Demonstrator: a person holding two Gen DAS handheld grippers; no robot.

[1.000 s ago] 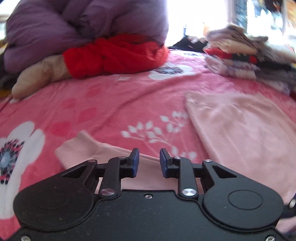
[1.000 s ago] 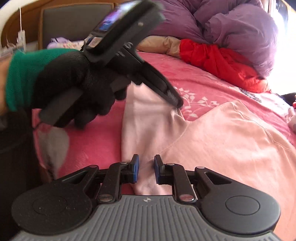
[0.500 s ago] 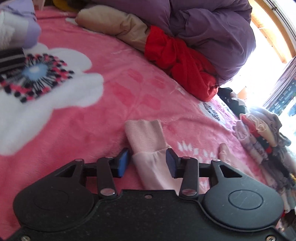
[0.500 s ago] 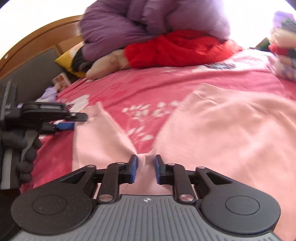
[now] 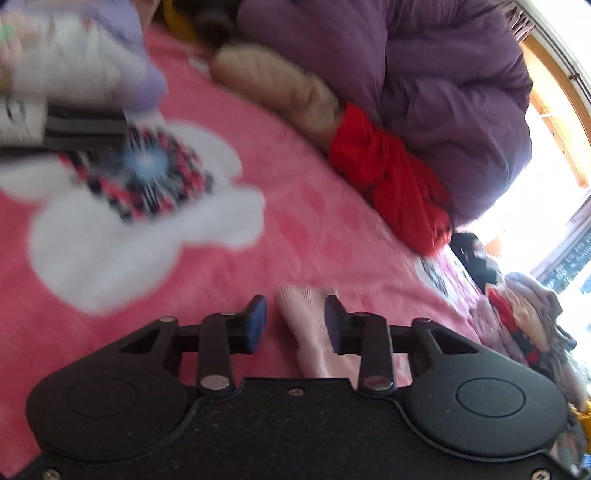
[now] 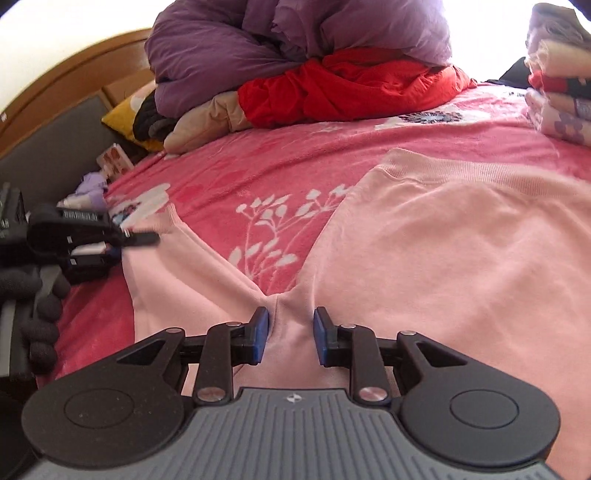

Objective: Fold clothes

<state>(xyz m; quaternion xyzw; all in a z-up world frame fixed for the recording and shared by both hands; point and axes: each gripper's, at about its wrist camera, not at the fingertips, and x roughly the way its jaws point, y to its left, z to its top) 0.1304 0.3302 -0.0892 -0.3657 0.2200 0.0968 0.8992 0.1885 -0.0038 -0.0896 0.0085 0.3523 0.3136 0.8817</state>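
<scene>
A pale pink sweater [image 6: 443, 258] lies flat on the pink flowered bedspread [image 6: 295, 155], its sleeve [image 6: 177, 273] stretched out to the left. My right gripper [image 6: 290, 332] is open, and the bunched fabric where sleeve meets body sits between its blue pads. In the left wrist view, my left gripper [image 5: 294, 321] is open, with the ribbed sleeve cuff [image 5: 303, 314] between its pads. The right wrist view shows the left gripper [image 6: 140, 238] at the cuff end, held by a black-gloved hand [image 6: 37, 306].
A purple duvet [image 6: 295, 29], a red garment [image 6: 351, 85] and a beige one [image 6: 207, 118] are heaped at the far side. A stack of folded clothes [image 6: 557, 92] stands at the far right. The wooden headboard [image 6: 55, 103] is on the left.
The left gripper came down to the sleeve cuff and its jaws opened wider around it. The right gripper swung onto the sleeve-body junction and now holds still there.
</scene>
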